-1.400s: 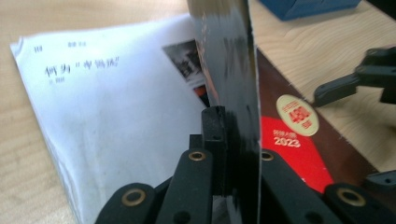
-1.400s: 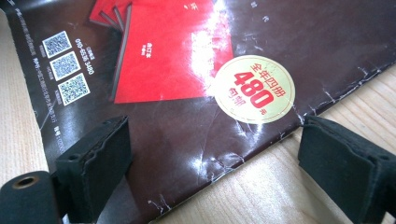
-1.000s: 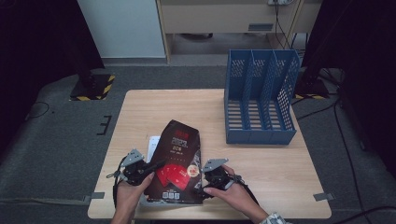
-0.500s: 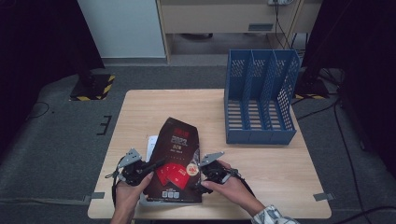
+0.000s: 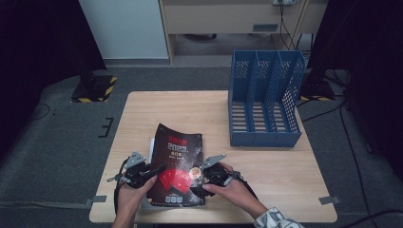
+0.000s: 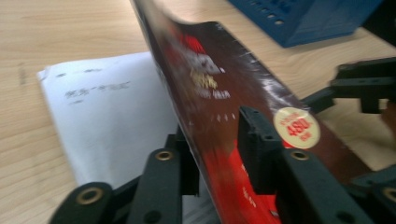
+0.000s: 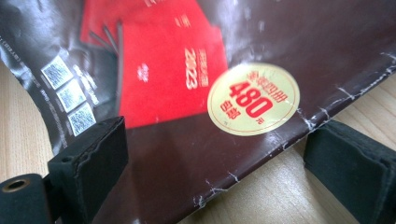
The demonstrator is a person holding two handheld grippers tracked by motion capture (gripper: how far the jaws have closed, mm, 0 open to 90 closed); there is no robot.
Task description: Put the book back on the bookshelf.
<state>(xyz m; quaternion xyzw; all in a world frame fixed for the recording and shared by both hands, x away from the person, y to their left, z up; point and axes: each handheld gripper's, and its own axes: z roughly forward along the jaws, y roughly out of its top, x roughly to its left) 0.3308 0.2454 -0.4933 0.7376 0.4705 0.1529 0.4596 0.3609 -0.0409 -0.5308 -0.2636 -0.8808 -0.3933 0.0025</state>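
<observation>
We see a dark booklet (image 5: 177, 166) with a red panel on its cover near the front edge of the wooden table (image 5: 199, 104), its left edge lifted off the surface so that the cover tilts. The left tongs (image 5: 159, 168) reach in from the booklet's left side; in the left gripper view the raised edge of the booklet (image 6: 219, 93) stands between the two black jaws, which have just been opening, and a small gap shows on either side, so the pads do not press on it. The right tongs (image 5: 197, 190) sit at the booklet's lower right corner; in the right gripper view its jaws stand wide apart, one over the dark cover (image 7: 196, 154) and one over bare wood, released and holding nothing. A round yellow sticker (image 7: 253, 99) with red print lies on the cover just beside the red panel. Under the booklet, toward its left, a white printed sheet (image 6: 112, 112) lies flat on the table. A blue file rack (image 5: 263, 102) with three compartments stands at the far right of the table, well apart from the booklet.
</observation>
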